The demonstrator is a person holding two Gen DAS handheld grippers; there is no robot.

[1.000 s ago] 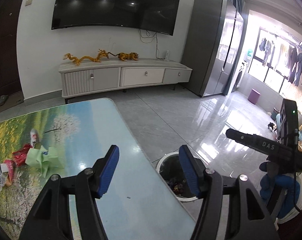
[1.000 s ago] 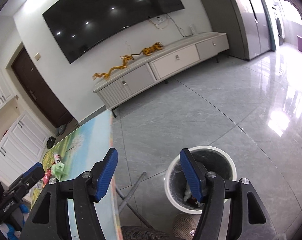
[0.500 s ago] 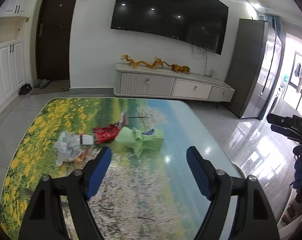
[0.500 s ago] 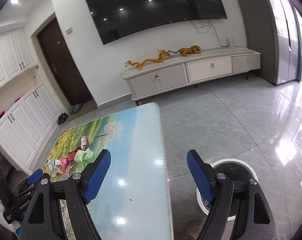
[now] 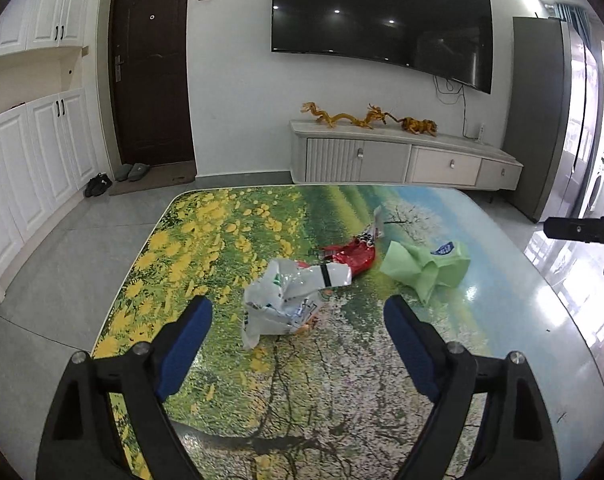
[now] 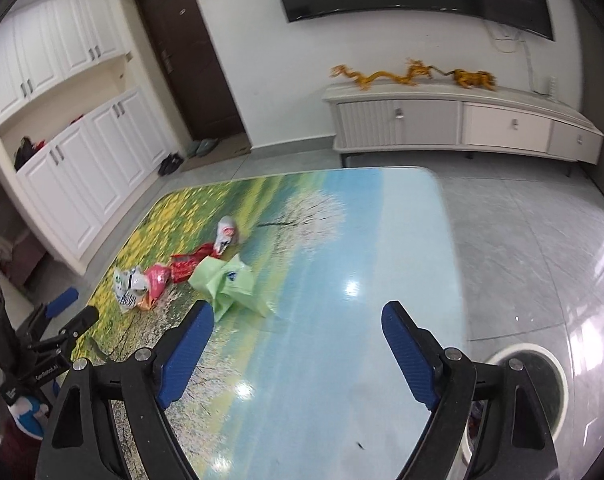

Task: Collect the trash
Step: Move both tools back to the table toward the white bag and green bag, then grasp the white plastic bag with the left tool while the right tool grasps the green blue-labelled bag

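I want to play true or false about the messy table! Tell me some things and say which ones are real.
1. The left hand-held gripper holds a wrapper. False: its jaws are open and empty.
2. A crumpled green bag lies on the table. True.
3. The trash bin stands on the table. False: it is on the floor beside it.
4. The red wrapper lies between the white plastic bag and the green bag. True.

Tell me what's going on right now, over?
Both hand-held grippers, left and right, just opened, empty. Trash pile on table, bin beside it. Nothing in the way.
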